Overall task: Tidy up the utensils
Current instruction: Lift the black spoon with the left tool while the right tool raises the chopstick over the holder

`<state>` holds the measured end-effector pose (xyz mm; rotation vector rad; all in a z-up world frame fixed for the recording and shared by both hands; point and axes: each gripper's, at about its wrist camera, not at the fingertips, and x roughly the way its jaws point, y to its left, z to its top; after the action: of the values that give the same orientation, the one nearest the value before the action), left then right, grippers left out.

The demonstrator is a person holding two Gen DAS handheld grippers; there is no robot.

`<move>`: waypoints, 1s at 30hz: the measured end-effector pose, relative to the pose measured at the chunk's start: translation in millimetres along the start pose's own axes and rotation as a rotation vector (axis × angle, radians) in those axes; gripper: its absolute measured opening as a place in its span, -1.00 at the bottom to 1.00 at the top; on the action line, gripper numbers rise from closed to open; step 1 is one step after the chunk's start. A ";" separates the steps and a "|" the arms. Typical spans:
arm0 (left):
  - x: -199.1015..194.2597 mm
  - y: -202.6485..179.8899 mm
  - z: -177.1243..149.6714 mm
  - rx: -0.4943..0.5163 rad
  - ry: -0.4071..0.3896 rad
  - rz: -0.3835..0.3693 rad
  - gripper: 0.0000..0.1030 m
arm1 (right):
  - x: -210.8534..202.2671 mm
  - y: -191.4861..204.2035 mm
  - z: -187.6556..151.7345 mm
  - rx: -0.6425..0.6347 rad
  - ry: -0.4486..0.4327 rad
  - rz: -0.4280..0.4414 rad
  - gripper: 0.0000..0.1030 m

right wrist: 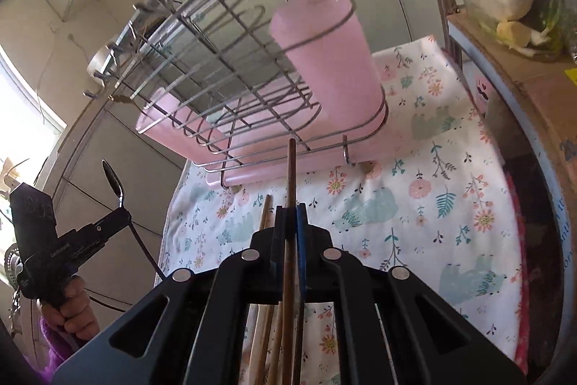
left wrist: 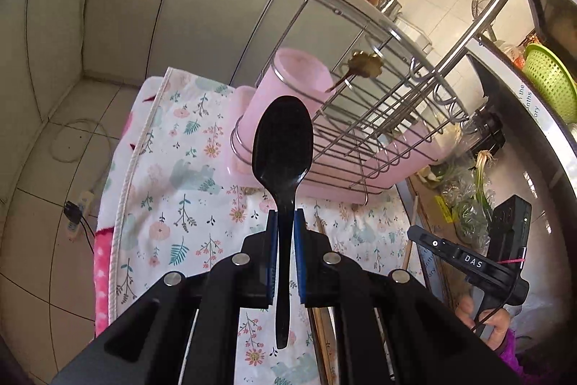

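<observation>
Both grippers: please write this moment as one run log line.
left gripper: shut on black spoon | right gripper: shut on chopstick | pink cup: in rack

Between the left gripper [left wrist: 285, 222] pads we count one black spoon [left wrist: 283, 147]. One dark chopstick [right wrist: 290, 204] sits between the right gripper [right wrist: 290, 215] pads, and under that gripper we make out about three lighter chopsticks [right wrist: 265, 215] on one floral cloth [right wrist: 432, 197]. Ahead of both grippers stands one wire rack [right wrist: 230, 60], holding one pink cup [right wrist: 324, 60] over one pink tray [right wrist: 173, 132].
</observation>
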<state>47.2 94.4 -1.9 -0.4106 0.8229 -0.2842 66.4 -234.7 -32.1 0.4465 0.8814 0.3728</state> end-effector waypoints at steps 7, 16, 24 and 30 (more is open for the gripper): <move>-34.5 -29.4 15.5 0.062 -0.140 0.005 -0.85 | -54.9 2.7 12.4 -0.020 -0.135 0.023 -0.88; -78.5 -52.0 49.6 0.091 -0.306 0.006 -0.85 | -117.0 32.3 49.6 -0.114 -0.306 0.017 -0.88; -98.6 -67.3 93.0 0.099 -0.443 0.025 -0.85 | -158.6 51.5 95.3 -0.177 -0.517 -0.035 -0.88; -92.5 -72.2 123.9 0.096 -0.539 0.071 -0.85 | -174.9 54.0 127.5 -0.183 -0.652 -0.066 -0.88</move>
<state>74.5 97.4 166.5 -0.3441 0.2933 -0.1347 59.8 -301.9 180.5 0.3362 0.2243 0.2201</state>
